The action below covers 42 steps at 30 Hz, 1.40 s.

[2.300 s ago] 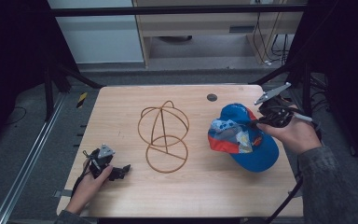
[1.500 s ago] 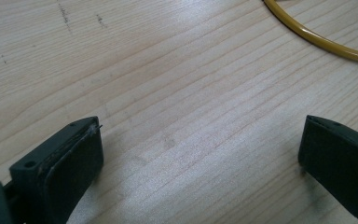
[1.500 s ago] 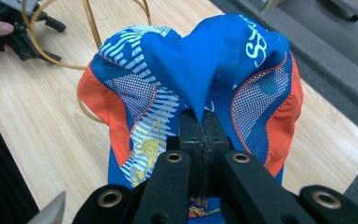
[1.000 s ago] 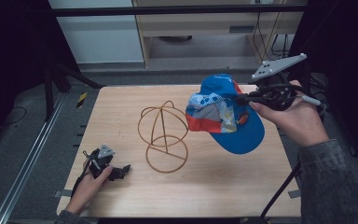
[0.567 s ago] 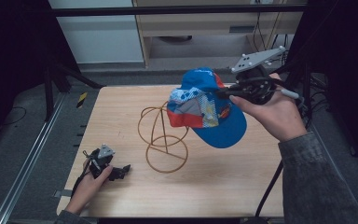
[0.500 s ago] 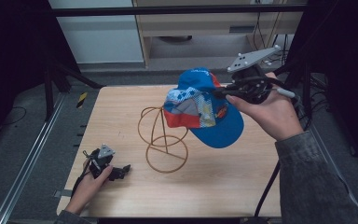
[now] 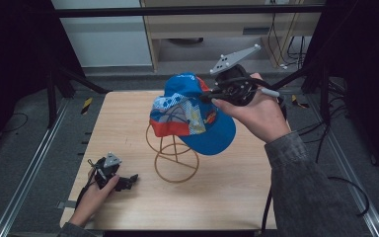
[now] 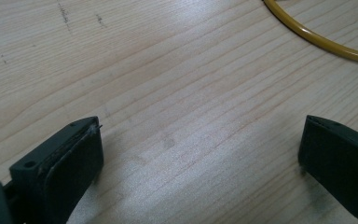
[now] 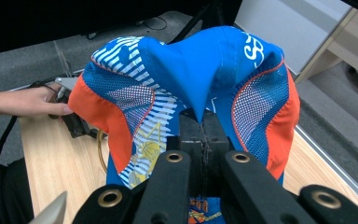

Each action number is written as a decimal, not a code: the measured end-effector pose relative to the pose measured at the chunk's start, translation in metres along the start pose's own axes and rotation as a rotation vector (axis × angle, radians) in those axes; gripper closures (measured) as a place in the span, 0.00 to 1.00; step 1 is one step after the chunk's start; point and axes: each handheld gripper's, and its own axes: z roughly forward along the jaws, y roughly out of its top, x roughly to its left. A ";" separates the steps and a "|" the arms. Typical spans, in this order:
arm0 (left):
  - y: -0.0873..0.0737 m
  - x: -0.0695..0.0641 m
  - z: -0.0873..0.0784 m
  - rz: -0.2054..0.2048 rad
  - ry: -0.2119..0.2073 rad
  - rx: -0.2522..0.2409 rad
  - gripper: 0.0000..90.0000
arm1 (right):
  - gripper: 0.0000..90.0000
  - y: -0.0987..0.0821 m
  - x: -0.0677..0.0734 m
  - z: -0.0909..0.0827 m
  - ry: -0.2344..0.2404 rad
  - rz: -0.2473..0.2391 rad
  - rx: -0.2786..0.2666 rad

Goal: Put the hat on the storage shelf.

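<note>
Since the earliest frame, when the cap lay on the right side of the table beside the stand, the right gripper (image 7: 216,97) has lifted it and carried it leftward across the high view; it now hangs in the upper middle of that frame, directly over the wire stand. The left gripper (image 7: 123,181) has stayed put in the lower left.

The right gripper's jaws are pressed fully together on a pinch of the cap's fabric: in the right gripper view the blue cloth rises to a peak just above the closed jaws, in the centre of the frame. Holding it by a gathered fold of the crown lets the cap (image 7: 192,118) hang open, brim (image 7: 209,140) drooping toward the lower right, so the hollow side faces down toward the stand, which seems the point of the grip.

The left gripper rests low on the table, jaws spread wide with nothing between them; in the left gripper view only bare wood lies between the two black pads, and a yellow arc of the stand's base ring (image 8: 317,39) crosses the upper right corner. It looks parked near the stand, perhaps ready to steady the base.

The wire stand (image 7: 173,157) sits in the middle of the table (image 7: 128,118), its domed top already hidden behind the cap's orange and blue panels. Whether the cap touches the wire yet I cannot tell. My judgement is that the work in hand is setting the cap on the stand, with lowering and release yet to come.
</note>
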 end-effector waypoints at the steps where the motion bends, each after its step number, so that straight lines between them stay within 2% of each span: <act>1: 0.000 0.000 0.000 0.000 -0.001 -0.001 0.00 | 1.00 0.001 0.001 0.002 0.002 0.001 0.003; 17: 0.000 0.000 0.000 0.002 -0.002 0.001 0.00 | 1.00 0.008 0.004 0.016 0.026 -0.009 0.026; 22: 0.000 0.000 0.000 0.002 -0.002 0.000 0.00 | 1.00 0.010 0.001 0.021 0.033 0.001 0.026; 42: 0.000 0.000 0.000 0.002 0.000 0.002 0.00 | 1.00 0.015 0.004 0.051 0.077 0.008 0.047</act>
